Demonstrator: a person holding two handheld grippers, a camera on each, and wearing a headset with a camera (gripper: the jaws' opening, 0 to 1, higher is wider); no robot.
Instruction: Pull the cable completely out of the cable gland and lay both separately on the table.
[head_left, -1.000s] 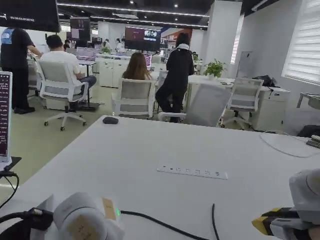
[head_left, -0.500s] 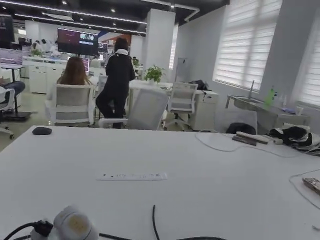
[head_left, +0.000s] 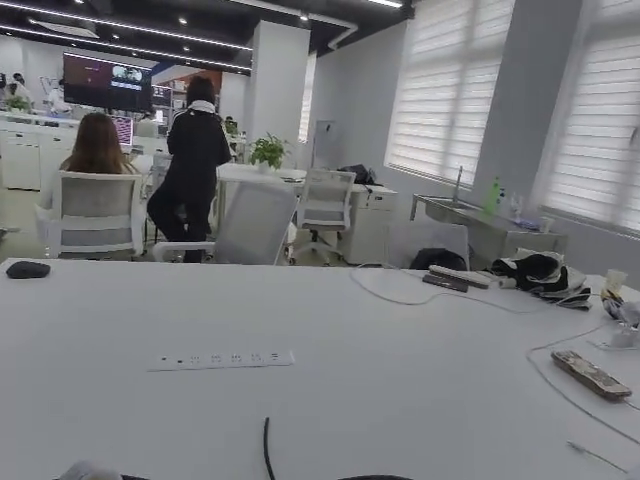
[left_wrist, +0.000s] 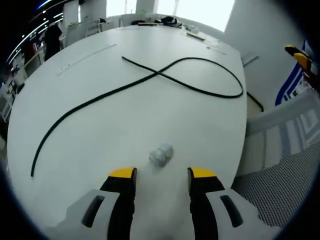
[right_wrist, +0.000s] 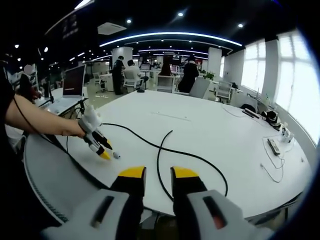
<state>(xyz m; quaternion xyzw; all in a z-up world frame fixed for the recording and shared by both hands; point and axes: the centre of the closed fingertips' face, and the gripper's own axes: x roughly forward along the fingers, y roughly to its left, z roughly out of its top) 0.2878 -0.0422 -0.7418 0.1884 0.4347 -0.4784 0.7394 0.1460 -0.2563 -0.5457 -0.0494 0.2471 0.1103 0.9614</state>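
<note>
Head view: cable end on white table, socket strip beyond cable.
Left gripper view: left gripper jaws spread, empty; cable gland on table just ahead of tips, apart from looped cable.
Right gripper view: right gripper jaws narrowly apart, empty, on near side of cable; cable gland beside cable, at left gripper tips.

**Cable Runs Out of Frame**

In the head view the cable is cut off by the bottom edge. In the left gripper view the cable gland is a blurred whitish lump, its parts too small to tell, and the right gripper is cropped at the side. In the right gripper view, whether the left gripper touches the gland cannot be told.
</note>
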